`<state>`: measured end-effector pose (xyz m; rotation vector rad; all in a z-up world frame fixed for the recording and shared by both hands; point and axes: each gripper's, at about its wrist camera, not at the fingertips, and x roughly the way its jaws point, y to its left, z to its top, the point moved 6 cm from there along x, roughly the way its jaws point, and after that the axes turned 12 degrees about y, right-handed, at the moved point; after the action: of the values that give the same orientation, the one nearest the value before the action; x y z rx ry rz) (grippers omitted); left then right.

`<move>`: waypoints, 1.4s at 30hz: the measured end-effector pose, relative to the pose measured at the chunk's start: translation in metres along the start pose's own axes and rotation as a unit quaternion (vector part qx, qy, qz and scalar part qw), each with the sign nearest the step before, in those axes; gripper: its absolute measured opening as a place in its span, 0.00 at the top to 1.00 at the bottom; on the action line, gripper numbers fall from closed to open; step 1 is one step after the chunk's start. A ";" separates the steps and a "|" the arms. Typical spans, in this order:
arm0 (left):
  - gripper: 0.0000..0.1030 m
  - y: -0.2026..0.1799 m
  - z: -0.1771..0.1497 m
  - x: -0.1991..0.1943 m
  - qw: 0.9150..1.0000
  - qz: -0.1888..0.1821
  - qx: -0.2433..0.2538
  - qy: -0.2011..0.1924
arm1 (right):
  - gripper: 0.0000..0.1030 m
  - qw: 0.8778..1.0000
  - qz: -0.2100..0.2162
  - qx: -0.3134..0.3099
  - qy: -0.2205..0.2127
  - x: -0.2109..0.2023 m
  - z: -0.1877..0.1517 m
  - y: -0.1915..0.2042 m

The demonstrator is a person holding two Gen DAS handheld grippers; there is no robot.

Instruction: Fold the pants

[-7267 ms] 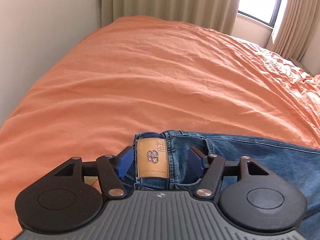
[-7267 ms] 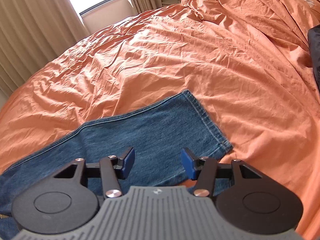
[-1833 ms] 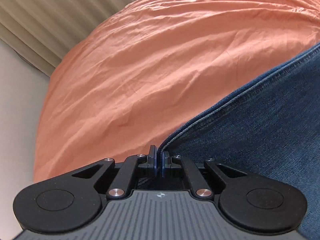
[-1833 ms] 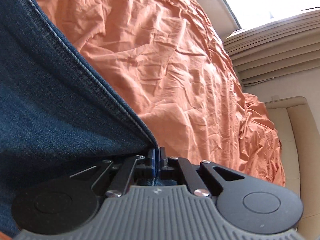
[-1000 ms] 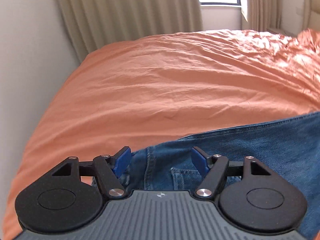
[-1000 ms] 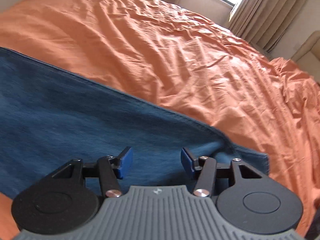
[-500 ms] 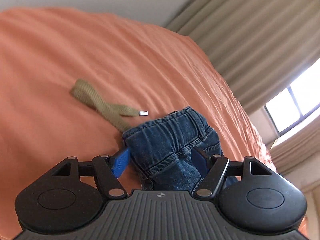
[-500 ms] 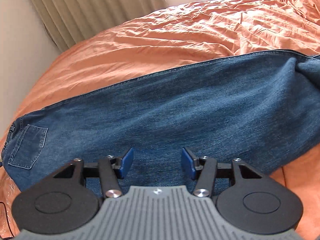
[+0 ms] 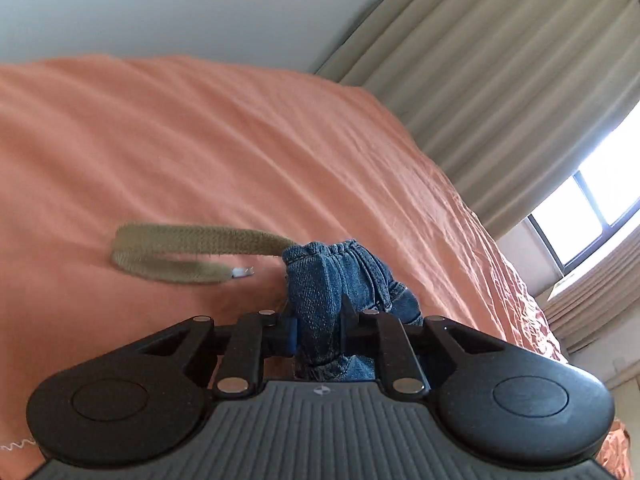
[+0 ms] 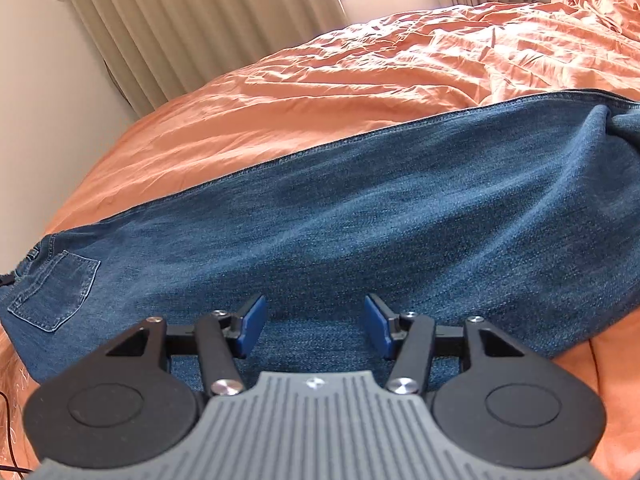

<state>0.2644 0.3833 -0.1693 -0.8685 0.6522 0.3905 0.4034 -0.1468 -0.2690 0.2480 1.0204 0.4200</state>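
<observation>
Blue jeans (image 10: 360, 216) lie lengthwise across the orange bed, folded leg on leg, back pocket (image 10: 52, 292) at the far left. My right gripper (image 10: 314, 326) is open and empty, low over the middle of the legs. In the left wrist view my left gripper (image 9: 318, 330) is shut on the bunched waistband (image 9: 324, 280) of the jeans. A khaki belt strap (image 9: 180, 252) with a metal tip trails from the waistband to the left.
The orange bedsheet (image 9: 200, 152) spreads all around the jeans. A wall (image 10: 44, 120) and beige curtains (image 10: 192, 20) run along the far side of the bed, with a window (image 9: 592, 200) beyond. A thin cable (image 10: 8, 432) lies at the bed's left edge.
My left gripper has closed on the waistband, which it straddled open half a second ago; the belt strap has swung. My right gripper stays open over the legs, slightly closer.
</observation>
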 end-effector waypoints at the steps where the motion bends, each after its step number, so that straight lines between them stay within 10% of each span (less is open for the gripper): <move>1: 0.82 -0.007 0.003 -0.003 1.000 0.013 0.021 -0.006 | 0.52 1.000 0.001 0.005 0.000 0.000 0.001 -0.002; 9: 0.79 0.019 -0.021 0.065 0.986 0.134 0.091 0.051 | 0.56 1.000 0.012 0.017 0.010 0.002 0.004 -0.009; 17: 0.52 -0.027 -0.021 0.033 0.959 0.204 0.198 0.022 | 0.54 0.999 0.002 0.054 -0.004 -0.011 0.012 -0.021; 28: 0.41 -0.104 -0.048 -0.017 0.945 0.174 0.275 -0.040 | 0.53 0.985 -0.138 0.085 -0.063 -0.106 0.047 -0.131; 34: 0.41 -0.157 -0.092 0.011 0.934 0.124 0.335 0.022 | 0.52 0.971 -0.231 -0.006 -0.060 -0.144 0.047 -0.197; 42: 0.41 -0.233 -0.184 0.056 0.896 0.067 0.429 0.091 | 0.55 0.945 -0.312 -0.088 -0.036 -0.155 0.055 -0.269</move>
<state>0.3693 0.1000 -0.1601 -0.0098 0.9541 0.1087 0.4398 -0.4571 -0.2270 -0.2232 0.9272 -0.0769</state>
